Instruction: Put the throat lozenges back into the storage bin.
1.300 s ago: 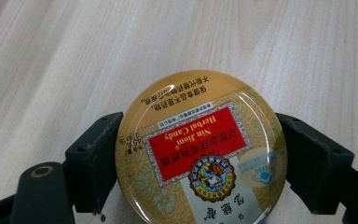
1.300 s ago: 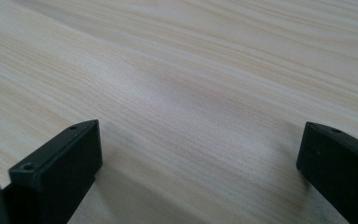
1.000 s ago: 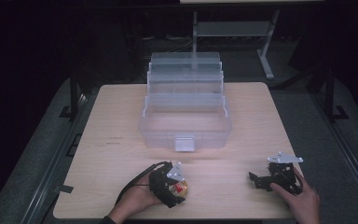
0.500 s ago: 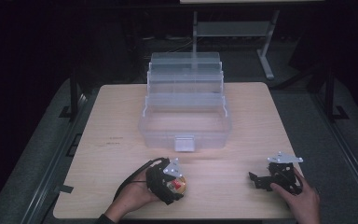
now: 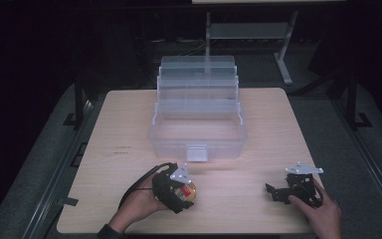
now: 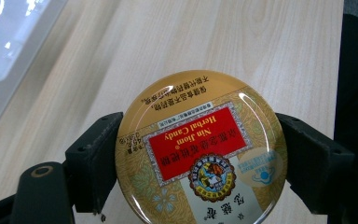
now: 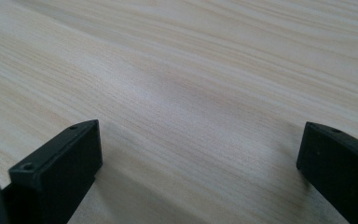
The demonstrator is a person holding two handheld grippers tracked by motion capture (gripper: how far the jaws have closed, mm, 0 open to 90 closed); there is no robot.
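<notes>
A round gold candy tin (image 6: 200, 149) with a red label lies on the wooden table near its front edge, left of centre; in the high view the tin (image 5: 189, 191) peeks out beside the hand. My left gripper (image 6: 196, 158) is shut on it, one black jaw pressing each side. My right gripper (image 5: 277, 191) rests low over the table at the front right, its jaws wide apart with bare wood between them; in the right gripper view the right gripper (image 7: 196, 158) holds nothing.
A clear plastic tiered organiser box (image 5: 197, 117) stands open at the middle of the table (image 5: 124, 129), its latch facing me. A corner of the box (image 6: 4, 51) shows in the left gripper view. Dark floor and a metal stand lie beyond the table.
The left gripper with the tin has shifted very slightly; the right gripper has stayed put.
</notes>
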